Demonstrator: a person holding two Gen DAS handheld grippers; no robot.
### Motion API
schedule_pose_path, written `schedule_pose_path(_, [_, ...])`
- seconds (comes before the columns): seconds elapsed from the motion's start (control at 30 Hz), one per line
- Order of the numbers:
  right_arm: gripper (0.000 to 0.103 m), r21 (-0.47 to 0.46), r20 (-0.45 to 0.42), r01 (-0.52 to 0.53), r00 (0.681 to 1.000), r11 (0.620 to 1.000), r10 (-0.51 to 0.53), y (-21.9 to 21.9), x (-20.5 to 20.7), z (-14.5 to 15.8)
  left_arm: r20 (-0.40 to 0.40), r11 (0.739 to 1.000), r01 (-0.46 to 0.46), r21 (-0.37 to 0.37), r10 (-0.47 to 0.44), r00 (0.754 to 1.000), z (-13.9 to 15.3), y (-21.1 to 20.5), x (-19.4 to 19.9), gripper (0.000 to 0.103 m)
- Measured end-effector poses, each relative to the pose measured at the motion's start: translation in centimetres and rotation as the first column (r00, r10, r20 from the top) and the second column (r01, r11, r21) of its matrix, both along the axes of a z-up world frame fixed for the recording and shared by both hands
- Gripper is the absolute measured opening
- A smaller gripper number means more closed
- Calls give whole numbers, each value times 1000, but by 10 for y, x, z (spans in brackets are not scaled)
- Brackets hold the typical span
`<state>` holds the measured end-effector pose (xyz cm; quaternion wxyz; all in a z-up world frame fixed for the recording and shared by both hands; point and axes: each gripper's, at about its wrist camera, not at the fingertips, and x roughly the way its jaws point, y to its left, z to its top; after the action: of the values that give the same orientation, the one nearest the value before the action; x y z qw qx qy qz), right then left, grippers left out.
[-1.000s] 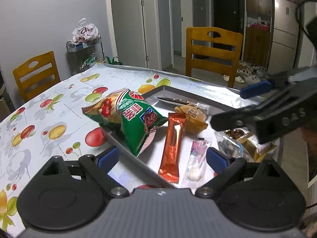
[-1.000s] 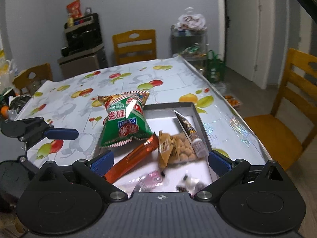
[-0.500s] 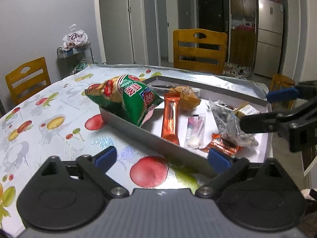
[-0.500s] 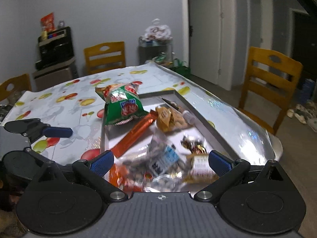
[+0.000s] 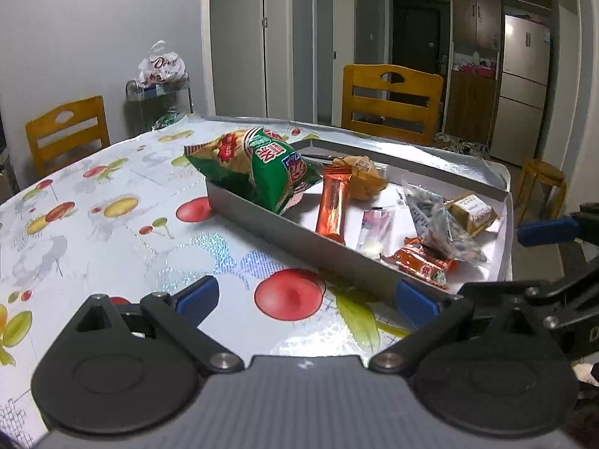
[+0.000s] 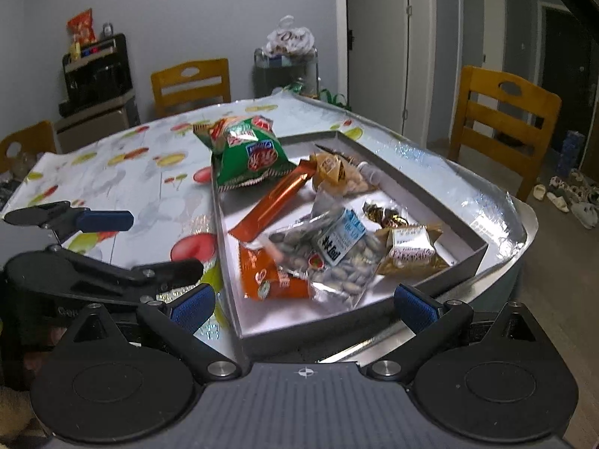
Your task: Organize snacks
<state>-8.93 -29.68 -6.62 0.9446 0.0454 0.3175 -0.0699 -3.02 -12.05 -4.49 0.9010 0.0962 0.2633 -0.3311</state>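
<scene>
We find the grey tray point(image 6: 378, 157) lying at the corner of the worktop point(image 5: 112, 224), which carries a fruit-print cloth. All snacks are placed relative to this tray. The green chip bag point(image 6: 247, 153) leans over the tray's far left rim, part in and part out. The orange stick pack point(image 6: 273, 202) lies inside, diagonal, just beside the bag. The tan peanut pouch point(image 6: 333, 172) rests at the far end, touching the stick pack's upper tip. The clear seed bag point(image 6: 333, 258) lies in the near half, overlapping the orange-red packet point(image 6: 262, 277) at the near left. The gold-wrapped sweet point(image 6: 408, 247) sits at the near right, against the seed bag. A small pink-and-clear sachet point(image 5: 374, 232) lies mid-tray in the left wrist view.

The left gripper point(image 5: 305, 297) hovers over the worktop outside the tray's left wall, fingers spread, holding nothing. The right gripper point(image 6: 303, 303) hangs over the tray's near end, fingers spread wide, holding nothing. Each gripper appears in the other's view, apart from every snack.
</scene>
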Motion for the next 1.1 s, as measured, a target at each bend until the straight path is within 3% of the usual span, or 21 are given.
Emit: schedule_pose_path(1.1, [103, 12, -35, 7, 999, 1000, -6, -1, 0, -7, 1, 999, -11, 31, 11, 1000, -6, -3, 0, 102])
